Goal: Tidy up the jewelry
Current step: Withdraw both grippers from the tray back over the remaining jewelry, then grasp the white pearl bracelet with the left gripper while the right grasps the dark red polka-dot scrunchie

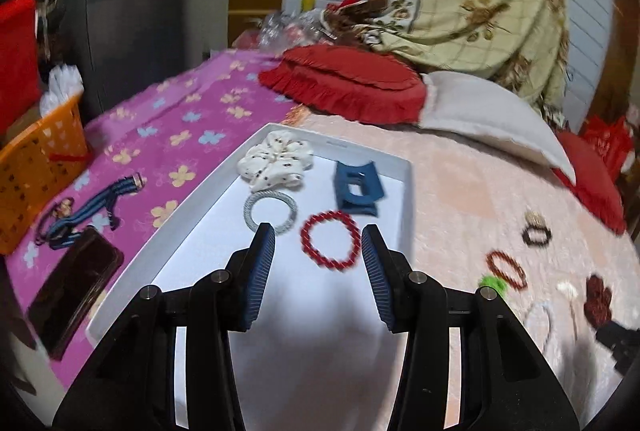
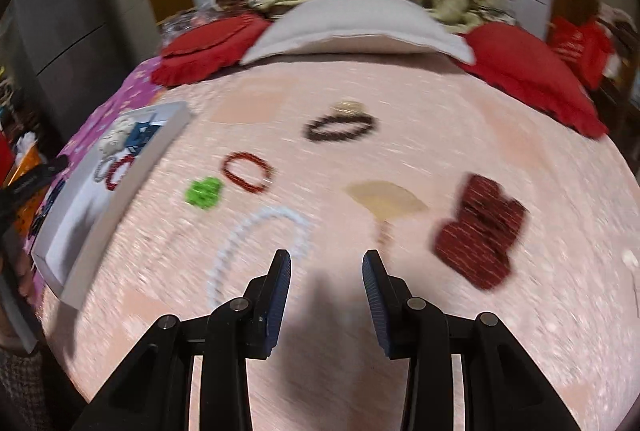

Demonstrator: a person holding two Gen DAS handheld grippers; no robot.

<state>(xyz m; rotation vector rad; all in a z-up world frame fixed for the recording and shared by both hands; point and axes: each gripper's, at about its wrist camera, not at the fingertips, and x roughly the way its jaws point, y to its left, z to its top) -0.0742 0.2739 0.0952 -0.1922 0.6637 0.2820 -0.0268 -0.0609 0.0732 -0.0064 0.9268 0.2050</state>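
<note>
A white tray [image 1: 208,251] lies on the bed. It holds a spotted white scrunchie [image 1: 276,159], a blue claw clip [image 1: 357,187], a grey ring [image 1: 271,211] and a red bead bracelet [image 1: 331,240]. My left gripper [image 1: 319,237] hovers open over the tray, nothing between its fingers. On the pink bedspread lie a white bead necklace [image 2: 256,251], a green piece [image 2: 204,192], a red bracelet [image 2: 249,172], a dark bracelet [image 2: 340,127], a beige fan-shaped clip [image 2: 386,205] and a dark red clip [image 2: 480,229]. My right gripper [image 2: 326,261] is open and empty above the bedspread near the necklace.
An orange basket [image 1: 36,167], a dark phone [image 1: 74,287] and a blue striped lanyard [image 1: 92,207] lie left of the tray on the purple flowered sheet [image 1: 192,111]. Red cushions [image 1: 340,83] and a white pillow [image 2: 356,31] sit at the head of the bed.
</note>
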